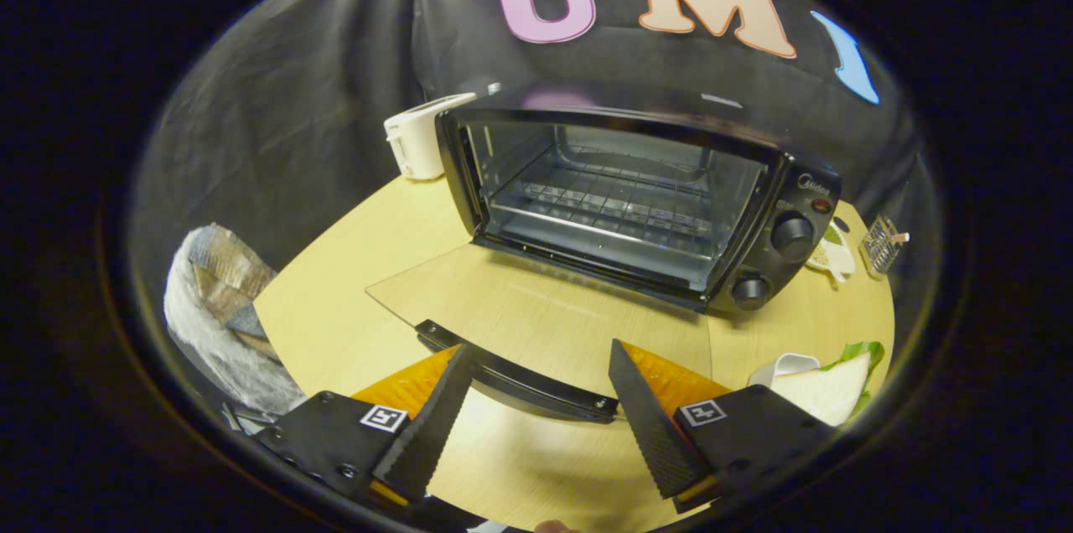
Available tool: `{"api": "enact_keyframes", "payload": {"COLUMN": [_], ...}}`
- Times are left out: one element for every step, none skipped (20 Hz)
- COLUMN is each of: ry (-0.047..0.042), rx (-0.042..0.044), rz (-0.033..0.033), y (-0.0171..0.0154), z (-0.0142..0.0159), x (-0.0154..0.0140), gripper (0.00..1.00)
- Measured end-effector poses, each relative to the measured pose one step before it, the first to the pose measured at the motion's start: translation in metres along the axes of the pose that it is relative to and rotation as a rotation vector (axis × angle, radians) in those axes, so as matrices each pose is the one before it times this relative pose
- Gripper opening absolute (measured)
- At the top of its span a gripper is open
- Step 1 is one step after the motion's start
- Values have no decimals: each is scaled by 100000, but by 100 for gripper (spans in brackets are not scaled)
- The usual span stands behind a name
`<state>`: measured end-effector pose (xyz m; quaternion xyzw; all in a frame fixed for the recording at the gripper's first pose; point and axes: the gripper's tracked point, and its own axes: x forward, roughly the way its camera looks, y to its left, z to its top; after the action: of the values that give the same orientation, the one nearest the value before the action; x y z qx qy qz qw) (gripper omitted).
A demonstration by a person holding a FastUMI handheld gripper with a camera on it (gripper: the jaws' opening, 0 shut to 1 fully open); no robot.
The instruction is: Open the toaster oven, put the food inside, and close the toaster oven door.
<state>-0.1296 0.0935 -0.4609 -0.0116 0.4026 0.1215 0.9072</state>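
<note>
We see the toaster oven on the wooden table, beyond the fingers, with its glass door folded down flat and the wire rack exposed. The door handle lies between the fingers. The gripper is spread apart, clamping nothing. The sandwich rests just beside the right finger. A white toaster stands behind the oven's left corner.

The toaster oven stands on the table, its door lying flat before it. Behind its left corner stands a toaster. Right of it lies a sandwich. The claw gapes wide around the door's handle.
</note>
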Motion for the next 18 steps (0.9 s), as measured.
{"api": "enact_keyframes", "payload": {"ry": [905,756,735,790,1116,1200,1388,1533,-101,-621,-90,-310,-692,-806,-612,-1308,-2171,-2228], "rx": [-1092,-600,-172,313,518,998,1051,567,-389,-1010,-952,-332,239,1006,1639,2329,1966,1328], "rz": [-19,-35,-58,-95,69,67,245,57,-368,-30,159,426,661,950,494,459,194,-471], "y": [111,60,-8,136,29,-26,-7,-45,-48,18,6,69,14,-88,-174,-269,-252,-560], "z": [-419,-423,-256,-366,-278,-460,-363,-453,-72,52,28,-43,221,206,306,466,762,876], "x": [198,265,308,167,337,292,287,352,224,22,1,-75,-246,-133,-240,-306,-414,-417], "gripper": [100,100,100,100,100,100,100,100,100,100,100,100,100,100,100,100,100,100]}}
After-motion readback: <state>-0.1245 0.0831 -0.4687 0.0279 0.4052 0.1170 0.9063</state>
